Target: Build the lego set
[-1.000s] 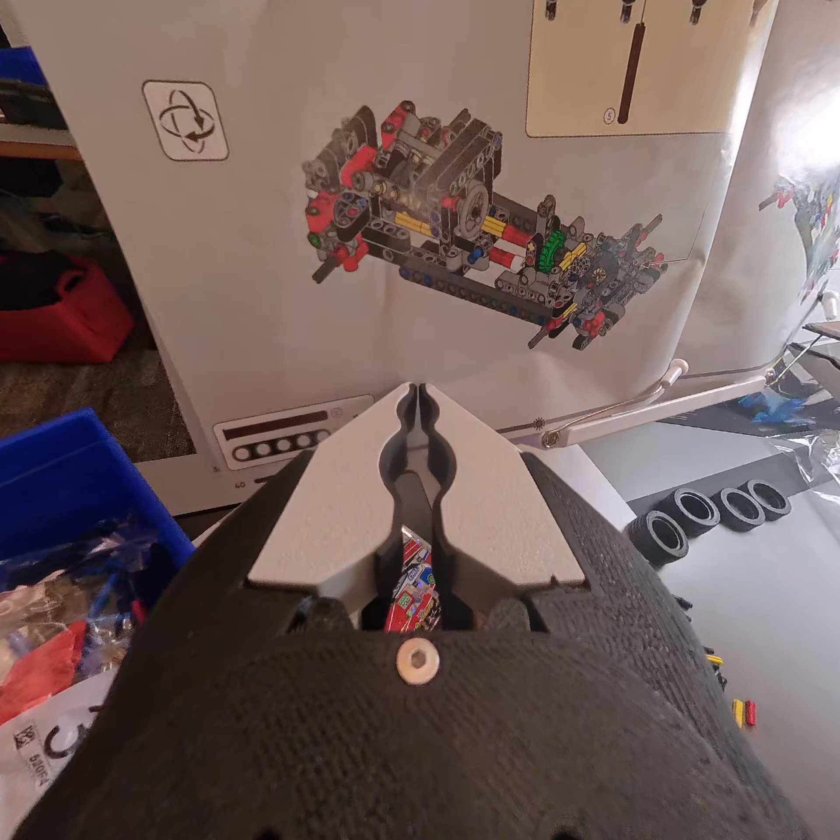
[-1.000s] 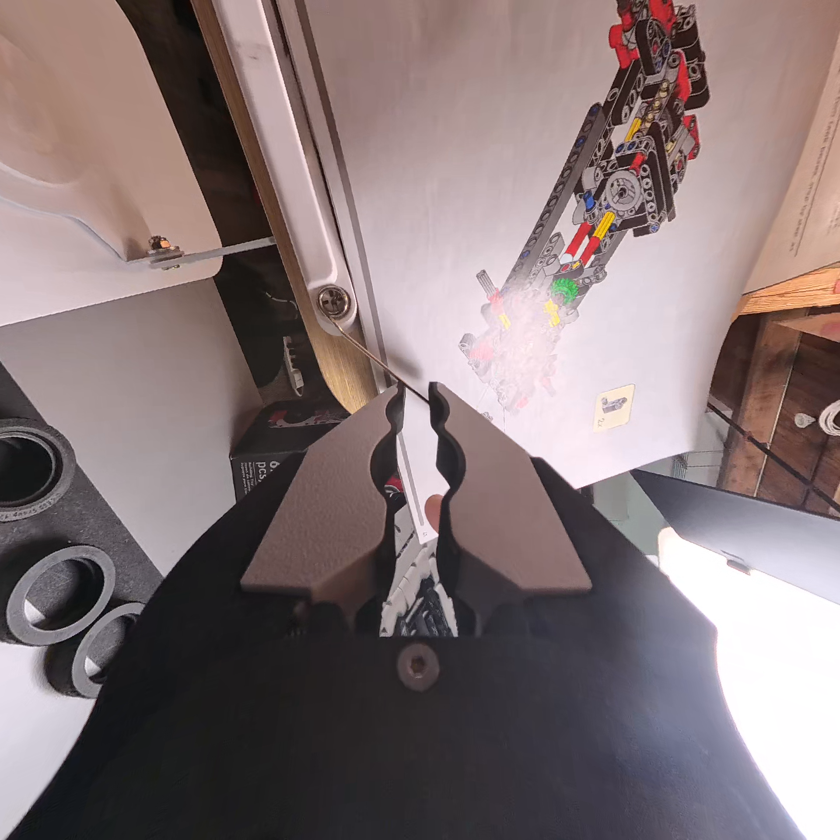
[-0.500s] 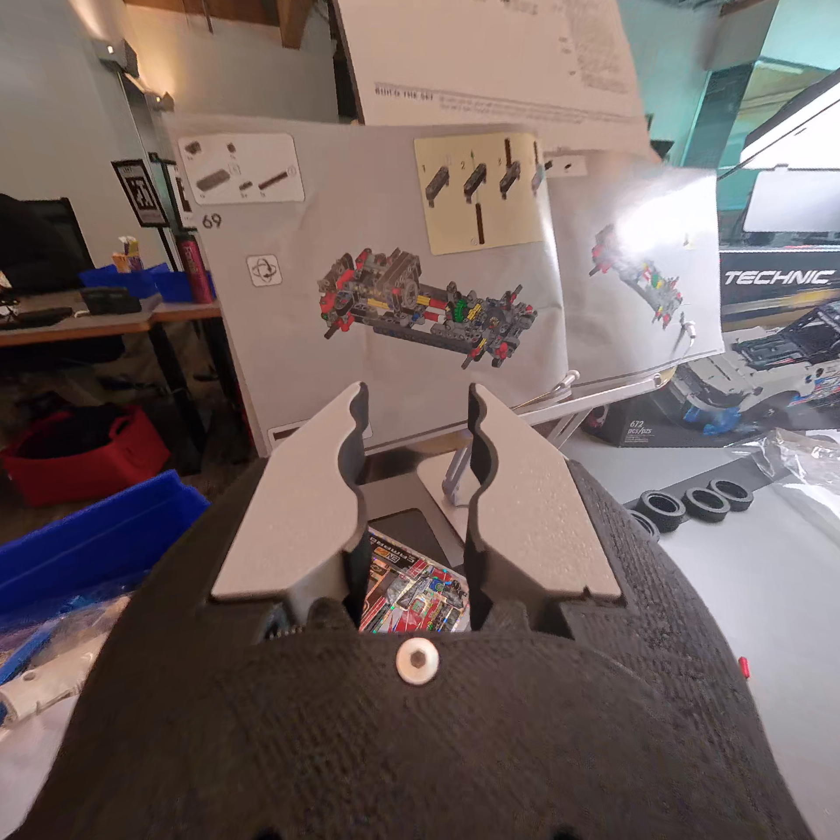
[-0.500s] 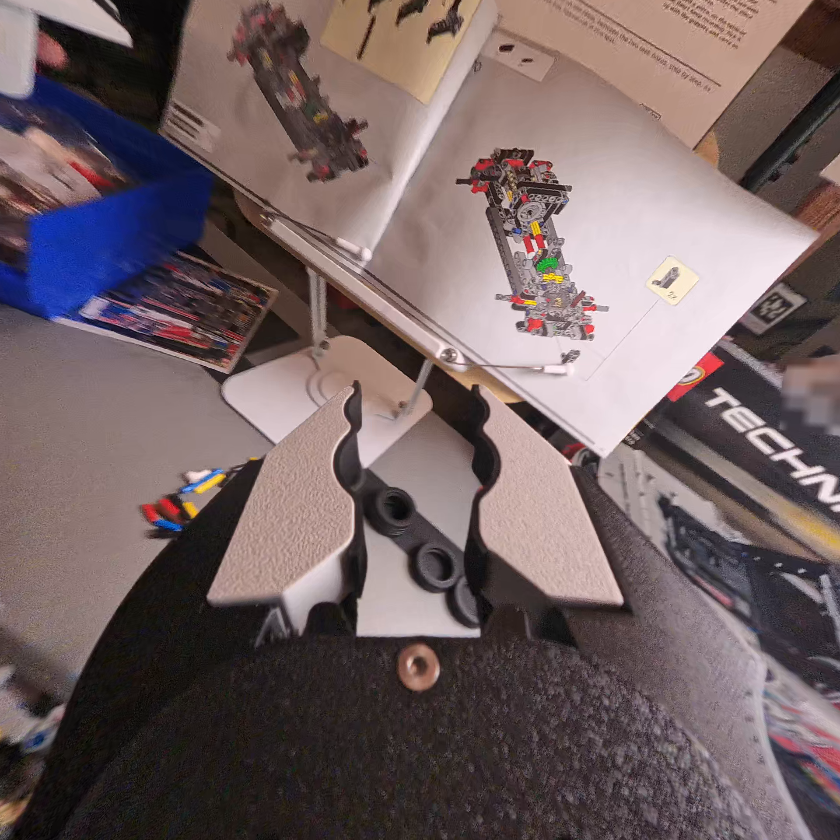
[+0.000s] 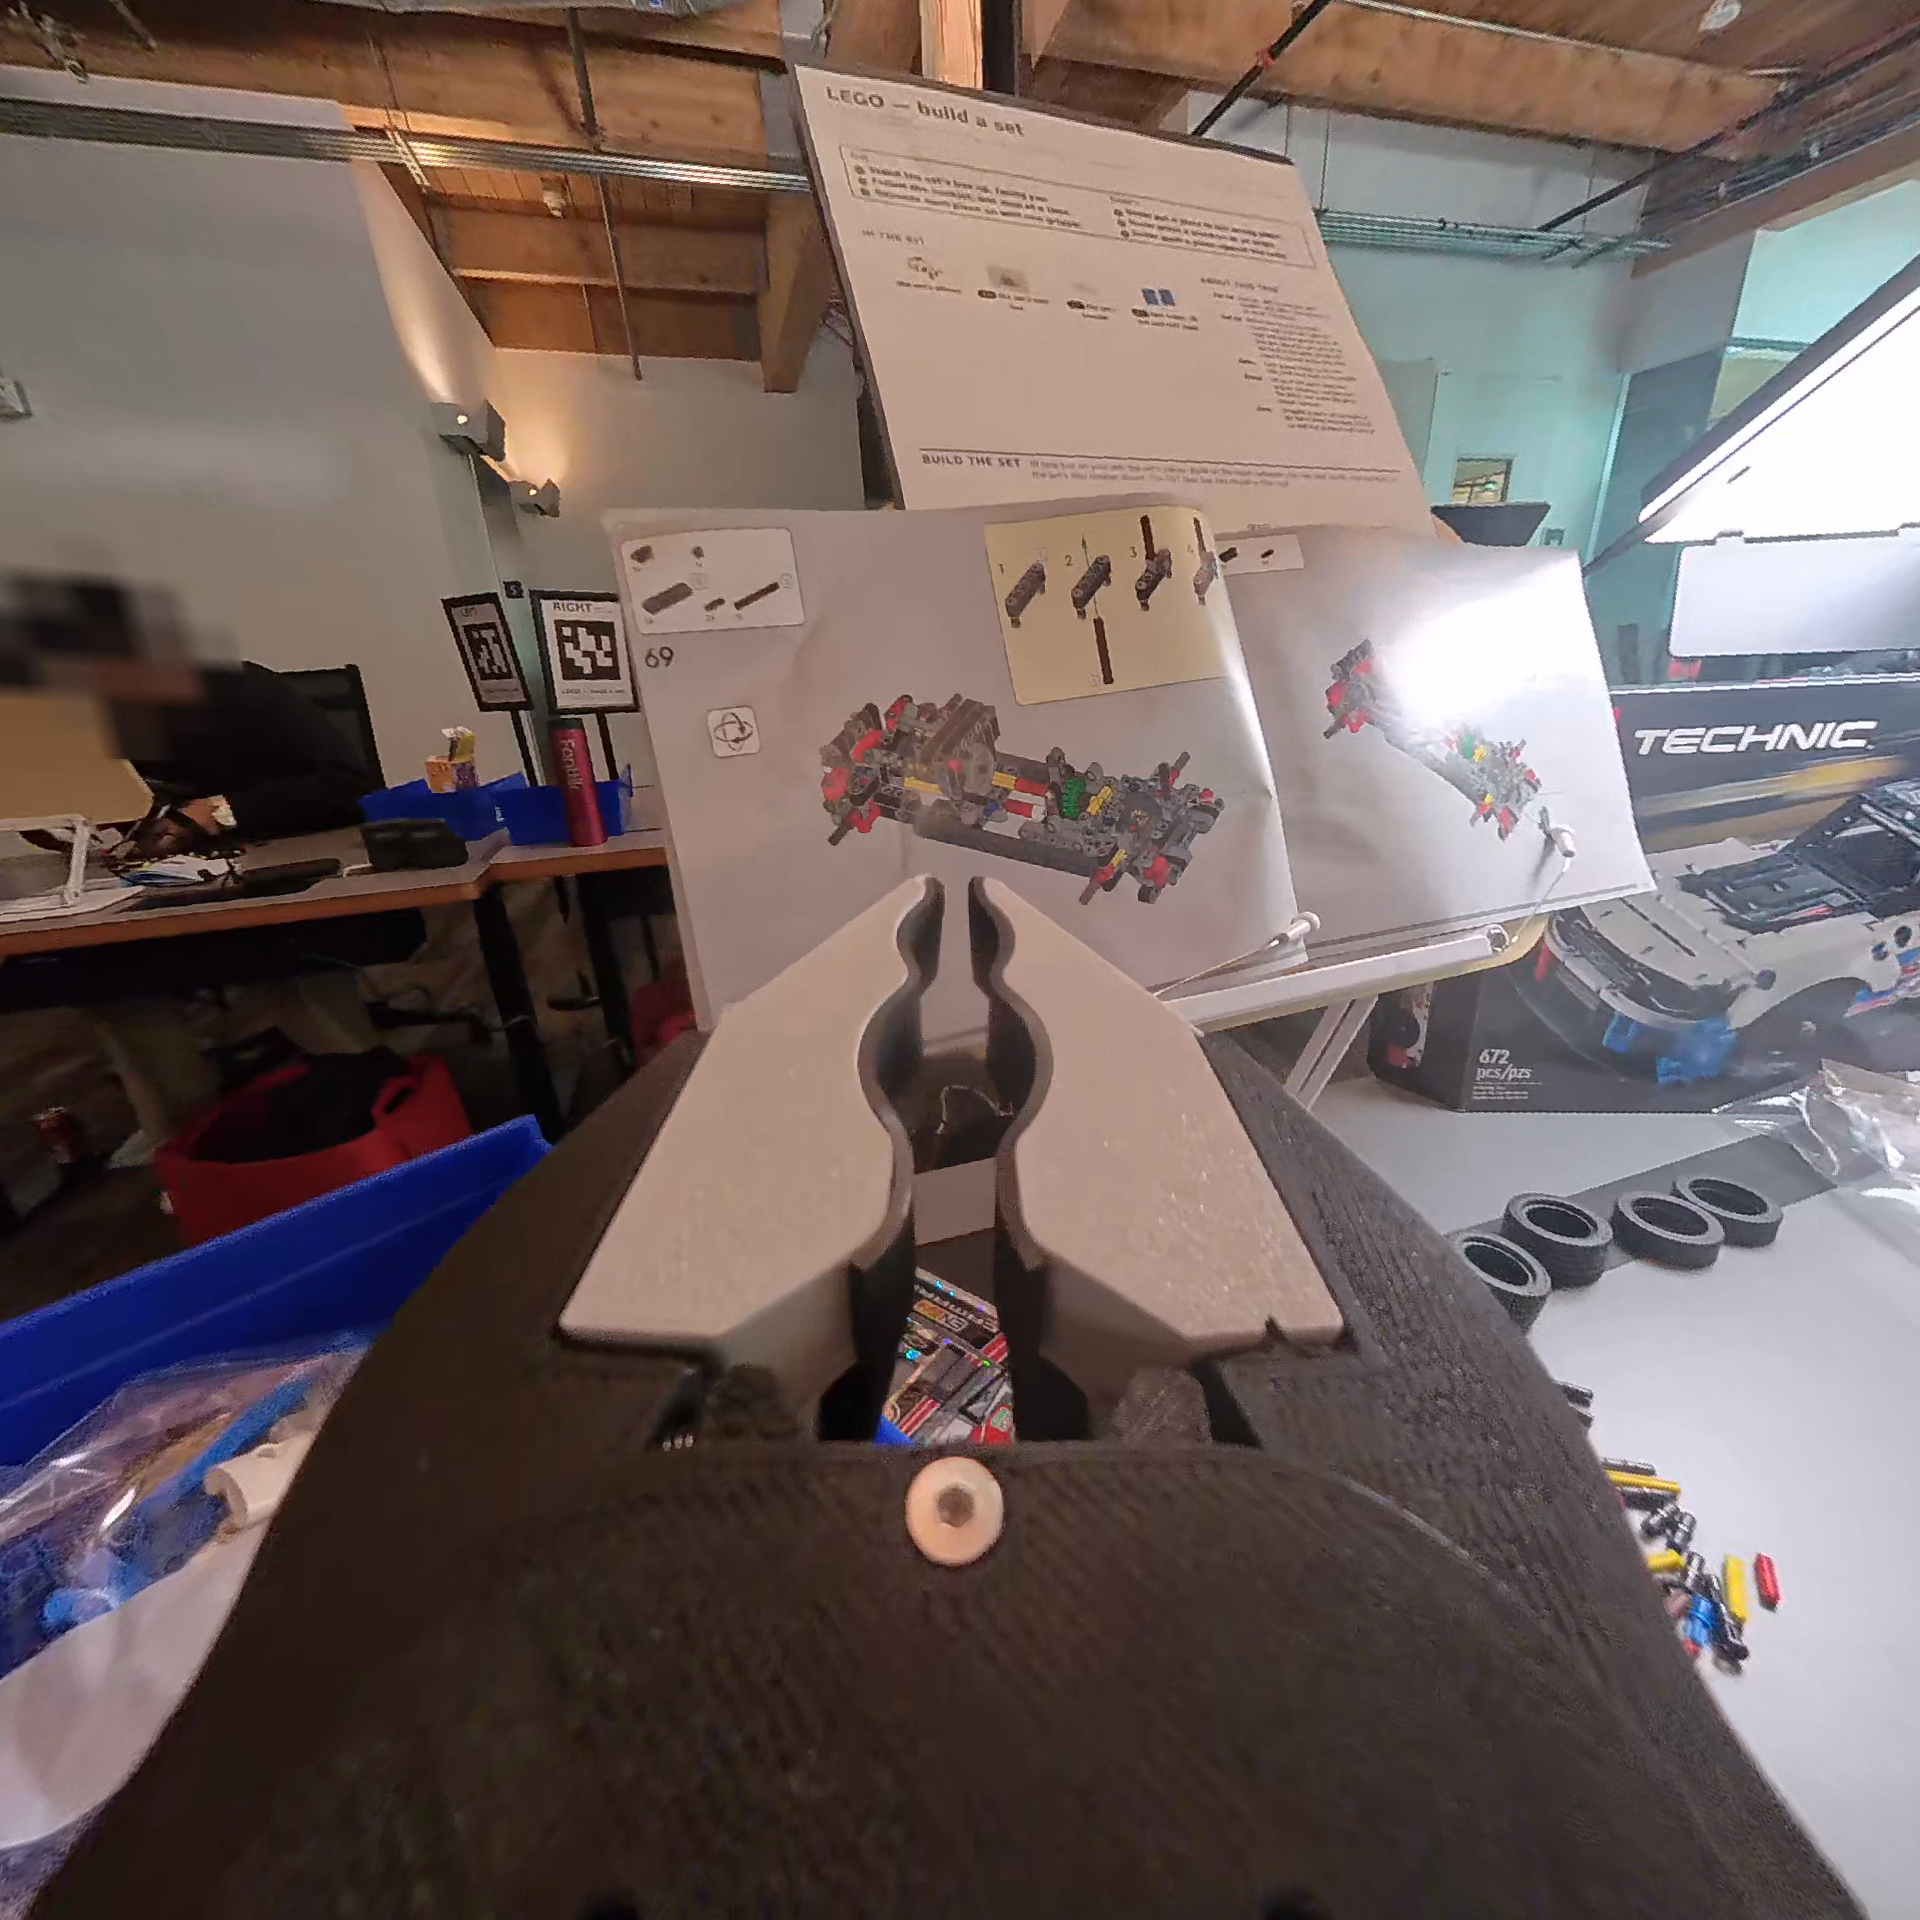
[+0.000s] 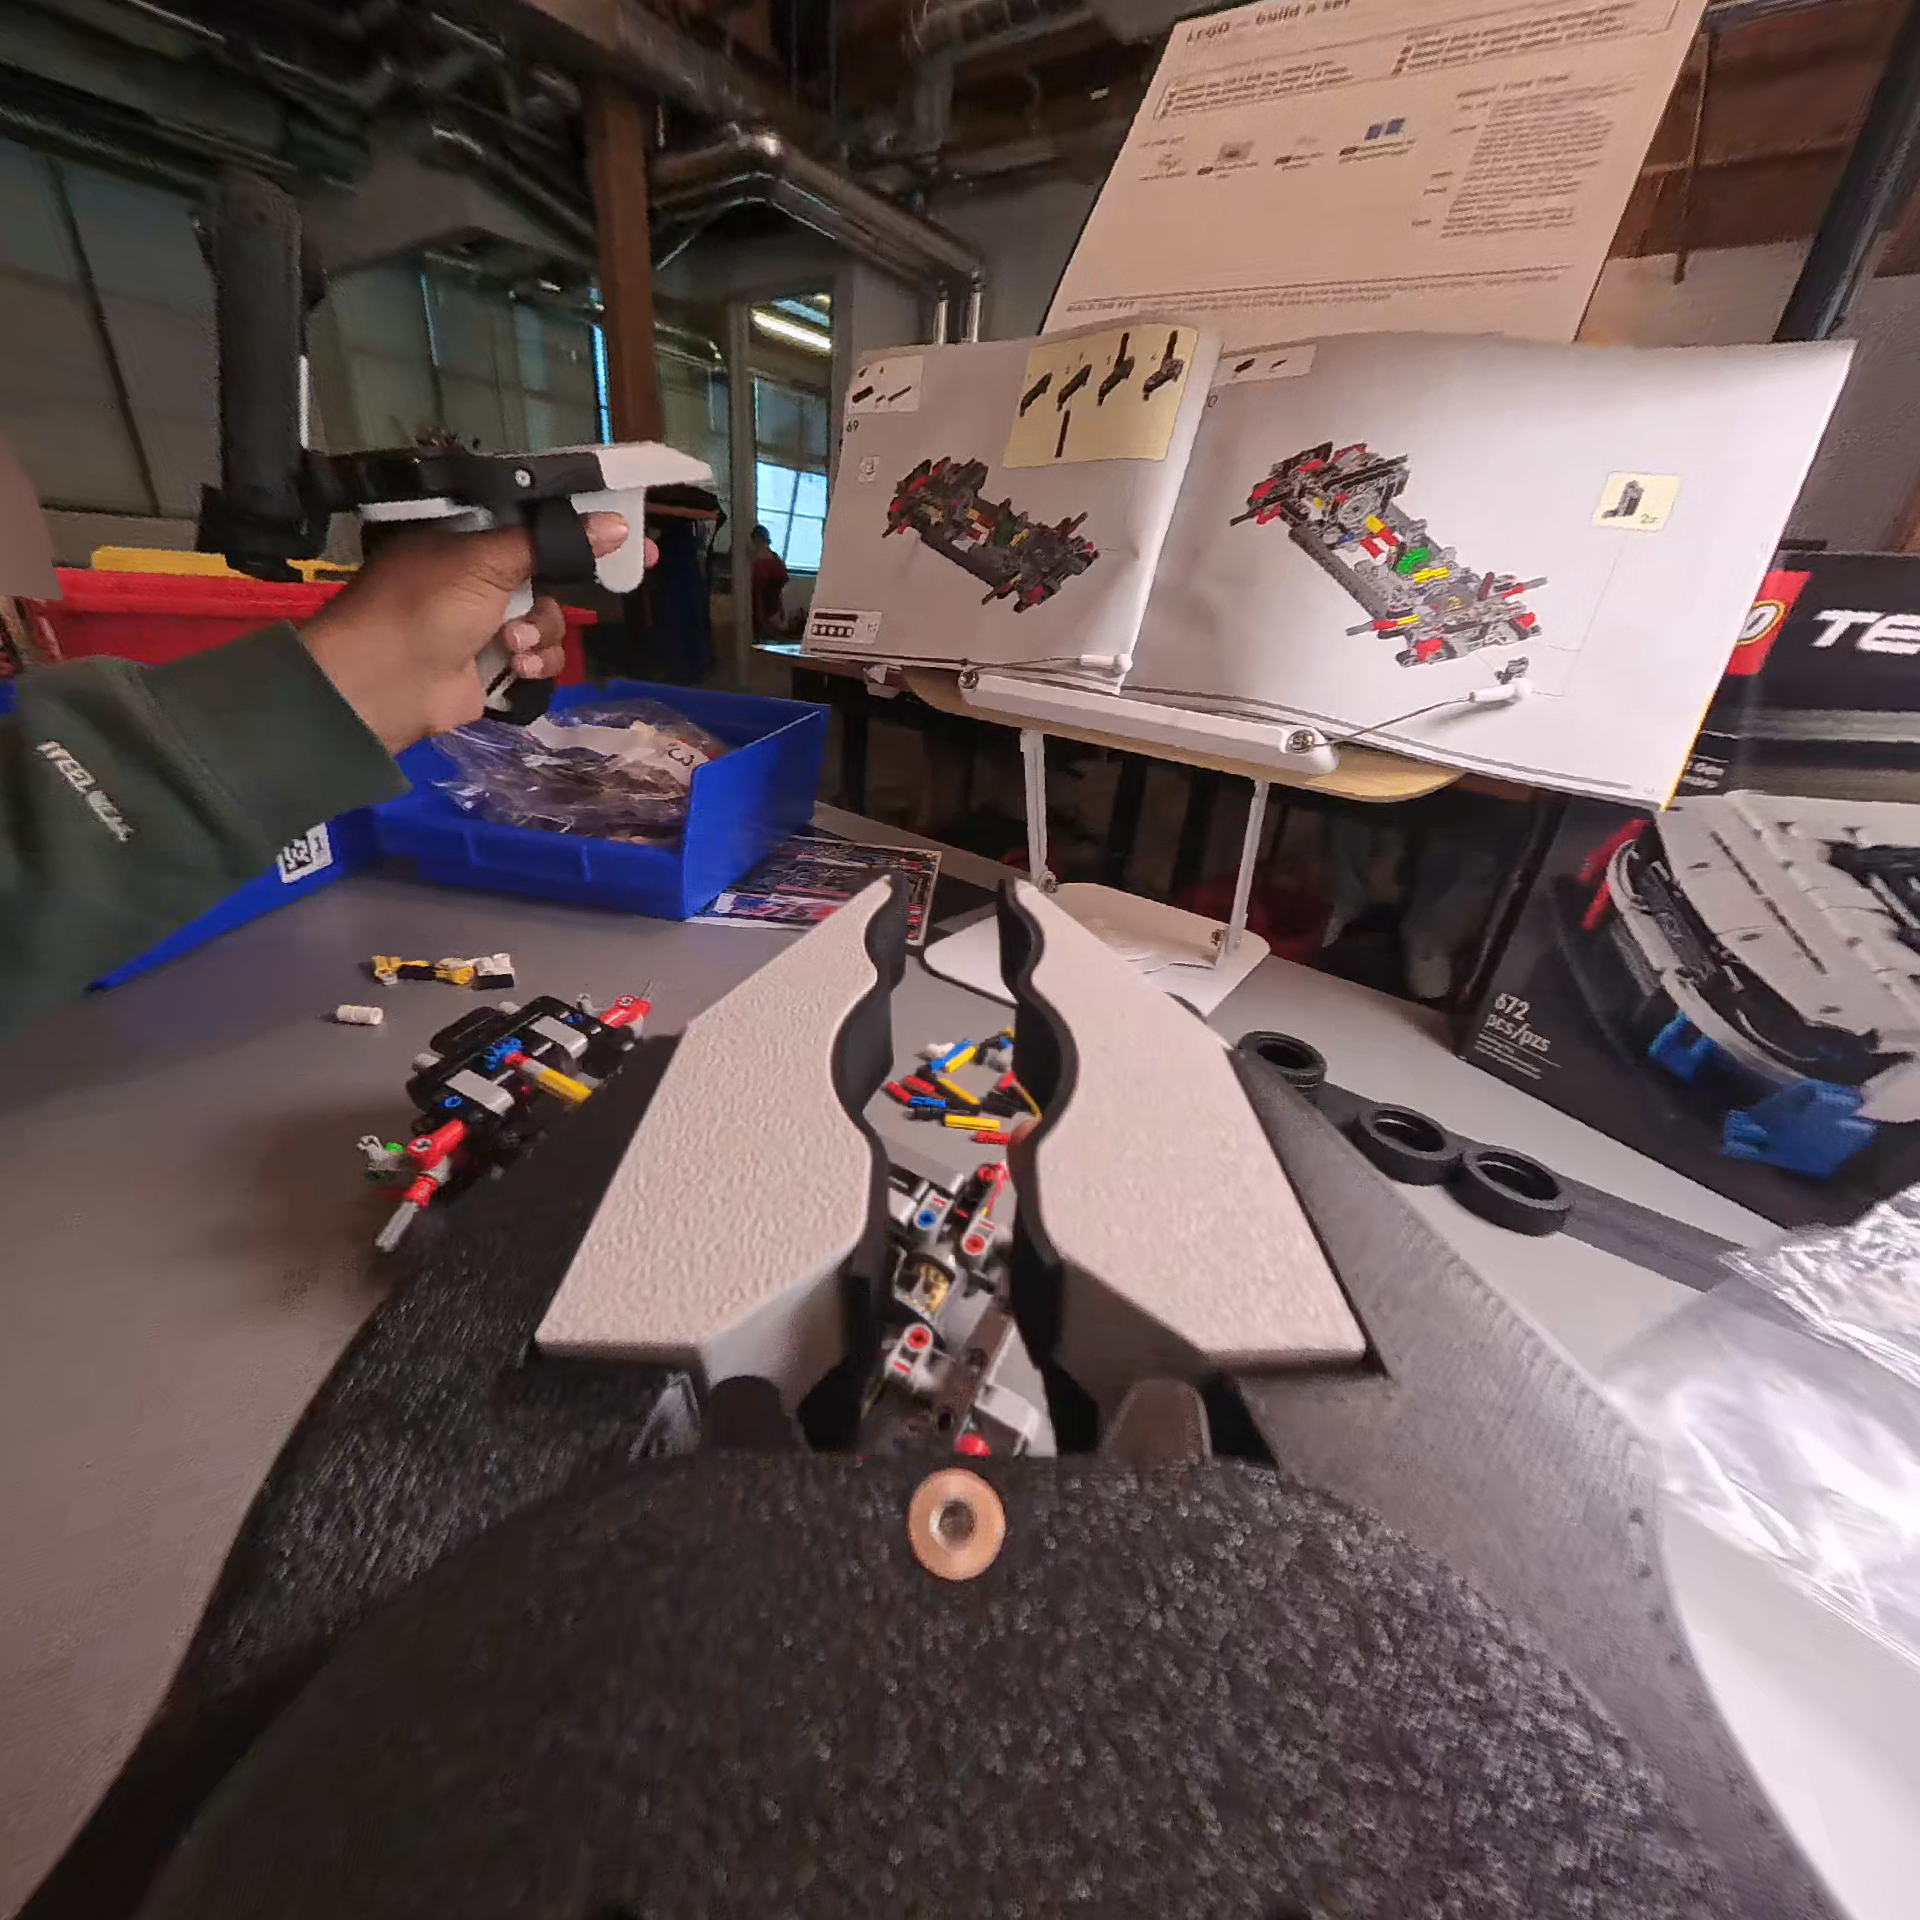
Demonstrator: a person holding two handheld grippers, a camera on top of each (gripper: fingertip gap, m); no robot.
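The open instruction booklet [image 5: 1039,769] stands on a white stand; it also shows in the right wrist view [image 6: 1299,520]. My left gripper [image 5: 956,896] is held in the air in front of it, jaws almost touching and empty. It shows in the right wrist view [image 6: 623,488] held by a hand above the blue bin. My right gripper [image 6: 951,906] hovers low over the grey table, jaws a narrow gap apart, holding nothing. A part-built black lego assembly [image 6: 520,1081] lies left of it. Another assembly [image 6: 935,1278] lies under its fingers. Loose small pieces [image 6: 951,1091] lie beyond.
A blue bin [image 6: 727,831] of bagged parts stands at the left, with a sticker sheet [image 6: 821,883] beside it. Black tyres [image 6: 1403,1143] lie in a row at the right, before the lego box [image 6: 1714,987]. A clear plastic bag [image 6: 1818,1403] lies at the right edge. Across from one pair of fingers to the other is roughly 35 centimeters. The part-built black lego assembly [image 6: 520,1081] is about 20 centimeters from my right fingertips.
Both grippers have pulled back from the booklet pages. The right gripper let go of the page, swung down over the table and narrowed. The left gripper opened, then closed again.
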